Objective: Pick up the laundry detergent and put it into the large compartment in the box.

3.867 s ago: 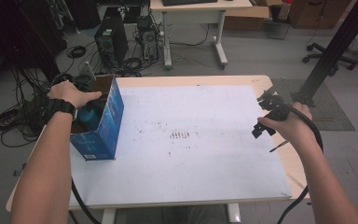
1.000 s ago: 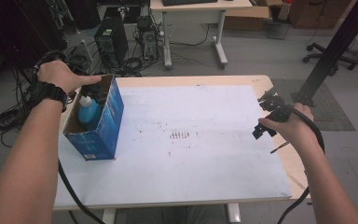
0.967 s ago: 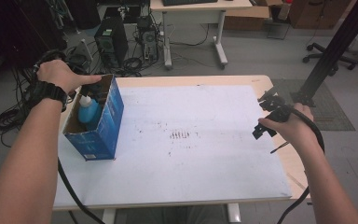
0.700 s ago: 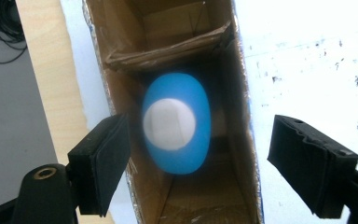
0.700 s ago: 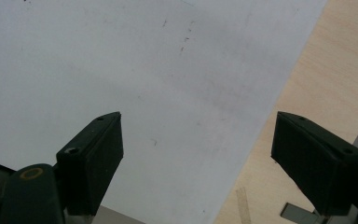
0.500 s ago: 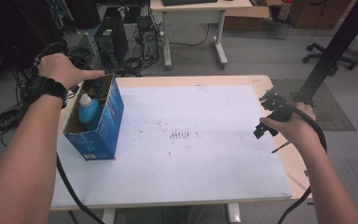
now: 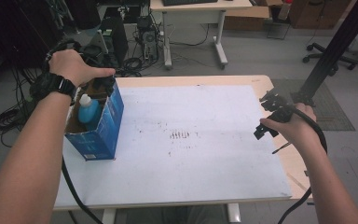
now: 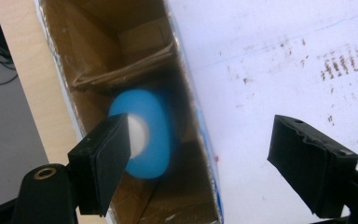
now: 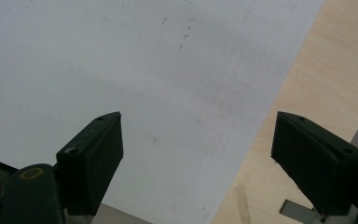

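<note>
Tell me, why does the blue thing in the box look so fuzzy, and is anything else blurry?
In the left gripper view the blue bottle is soft, its edges smeared; the box and jaws look sharper. The high view shows the bottle crisply. The right gripper view is evenly lit, without glare.

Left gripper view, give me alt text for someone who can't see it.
Looking down between two open black jaws of the left gripper into an open blue cardboard box that holds a blue bottle with a white cap. To the right of the box lies a white table surface with dark scuff marks.
</note>
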Demonstrator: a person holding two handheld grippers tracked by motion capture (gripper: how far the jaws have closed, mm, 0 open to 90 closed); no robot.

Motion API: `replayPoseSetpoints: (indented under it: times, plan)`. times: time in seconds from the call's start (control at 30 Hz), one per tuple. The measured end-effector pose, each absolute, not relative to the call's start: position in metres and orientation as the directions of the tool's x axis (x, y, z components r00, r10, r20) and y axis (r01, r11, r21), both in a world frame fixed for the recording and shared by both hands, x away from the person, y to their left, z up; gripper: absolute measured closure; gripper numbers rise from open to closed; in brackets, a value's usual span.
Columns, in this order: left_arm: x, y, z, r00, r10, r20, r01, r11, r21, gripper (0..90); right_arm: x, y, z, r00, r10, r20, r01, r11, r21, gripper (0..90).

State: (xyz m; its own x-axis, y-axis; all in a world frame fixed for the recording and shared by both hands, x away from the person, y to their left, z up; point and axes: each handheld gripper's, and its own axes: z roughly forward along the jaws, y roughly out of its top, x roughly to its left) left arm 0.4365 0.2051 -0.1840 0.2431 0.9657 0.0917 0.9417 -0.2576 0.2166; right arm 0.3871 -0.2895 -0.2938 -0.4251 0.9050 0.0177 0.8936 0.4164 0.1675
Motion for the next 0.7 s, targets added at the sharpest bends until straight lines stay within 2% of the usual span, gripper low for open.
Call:
replayPoseSetpoints:
  times: [0.7]
  plan:
    - [0.441,0.163,-0.184,0.322,0.942,0.094,0.921,-0.335,0.199,21.1,0.386,-0.290,-0.293,-0.425,0.905,0.017,0.894,0.416,0.168,16.6]
